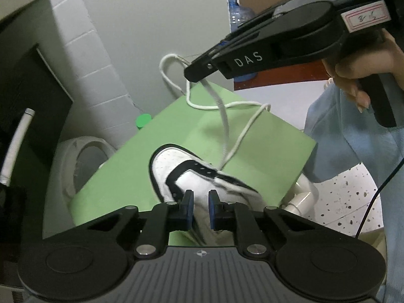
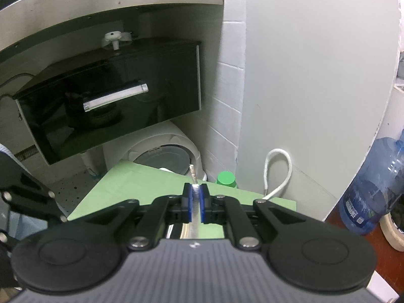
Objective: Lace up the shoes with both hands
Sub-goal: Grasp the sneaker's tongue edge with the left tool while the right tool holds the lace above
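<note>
Left hand-held gripper (image 1: 200,203): jaws nearly closed over the sneaker (image 1: 192,176) tongue; contact could not be told.
Right hand-held gripper (image 2: 195,203): clamped on the shoelace (image 1: 224,116) tip, raised above the sneaker.

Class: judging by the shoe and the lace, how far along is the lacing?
Done: the lace leaves the shoe near its lower eyelets. In hand: the right tongs pinch the lace's tip; the left tongs close around the shoe's tongue. Left: the upper eyelets look empty.

Both views are lit by soft, even indoor light, with only faint shadows on the green surface (image 1: 265,151) and a cool greenish cast. The fisheye lens bends the walls and darkens the corners. The shoe (image 1: 199,184) is smeared by motion blur, and the dark cabinet (image 2: 113,101) shows dim reflections.
</note>
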Demonstrator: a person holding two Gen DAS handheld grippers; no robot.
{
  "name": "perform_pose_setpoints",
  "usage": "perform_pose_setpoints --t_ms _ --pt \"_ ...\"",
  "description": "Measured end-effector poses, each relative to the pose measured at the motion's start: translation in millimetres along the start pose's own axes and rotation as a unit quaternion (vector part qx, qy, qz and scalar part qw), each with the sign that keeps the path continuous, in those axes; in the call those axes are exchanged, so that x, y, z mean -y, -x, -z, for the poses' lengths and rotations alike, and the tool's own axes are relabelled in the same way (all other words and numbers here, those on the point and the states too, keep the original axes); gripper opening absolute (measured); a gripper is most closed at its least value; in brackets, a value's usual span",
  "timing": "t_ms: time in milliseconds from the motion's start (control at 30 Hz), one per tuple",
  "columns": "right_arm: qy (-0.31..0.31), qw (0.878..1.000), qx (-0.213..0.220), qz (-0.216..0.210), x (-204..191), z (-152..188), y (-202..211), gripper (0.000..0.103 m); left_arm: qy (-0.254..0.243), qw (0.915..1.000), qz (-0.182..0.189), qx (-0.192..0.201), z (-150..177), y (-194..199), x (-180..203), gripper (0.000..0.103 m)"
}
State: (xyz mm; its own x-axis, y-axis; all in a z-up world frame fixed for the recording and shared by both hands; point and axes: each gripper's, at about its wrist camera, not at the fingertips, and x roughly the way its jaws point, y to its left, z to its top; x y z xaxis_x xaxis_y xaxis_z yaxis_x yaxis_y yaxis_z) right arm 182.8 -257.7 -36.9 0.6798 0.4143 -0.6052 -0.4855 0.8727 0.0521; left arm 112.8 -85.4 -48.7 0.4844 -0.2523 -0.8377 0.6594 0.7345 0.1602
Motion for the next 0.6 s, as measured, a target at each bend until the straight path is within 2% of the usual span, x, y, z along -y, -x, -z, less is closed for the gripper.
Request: perform_pose_setpoints --t_ms 100,333,433,600 --pt "-0.002 1.0 -0.002 -0.001 1.6 0.9 0.2 0.006 0.005 0.9999 -0.008 -0.007 -2.7 -7.3 1.7 0.012" --pt "-0.005 1.0 -0.006 -0.006 3.8 2.2 -1.6 0.006 0.076 0.9964 -0.027 -0.026 -0.7 -19.9 -15.9 0.012" --pt "-0.005 1.0 -0.009 -0.009 3.6 3.0 -3.3 0.006 0.103 0.9942 -0.012 -0.028 2.1 -22.2 -22.3 0.013" --pt "-0.004 1.0 -0.014 -0.017 2.1 4.3 -6.6 0.006 0.094 0.9948 -0.021 -0.033 2.4 -31.0 -15.8 0.018"
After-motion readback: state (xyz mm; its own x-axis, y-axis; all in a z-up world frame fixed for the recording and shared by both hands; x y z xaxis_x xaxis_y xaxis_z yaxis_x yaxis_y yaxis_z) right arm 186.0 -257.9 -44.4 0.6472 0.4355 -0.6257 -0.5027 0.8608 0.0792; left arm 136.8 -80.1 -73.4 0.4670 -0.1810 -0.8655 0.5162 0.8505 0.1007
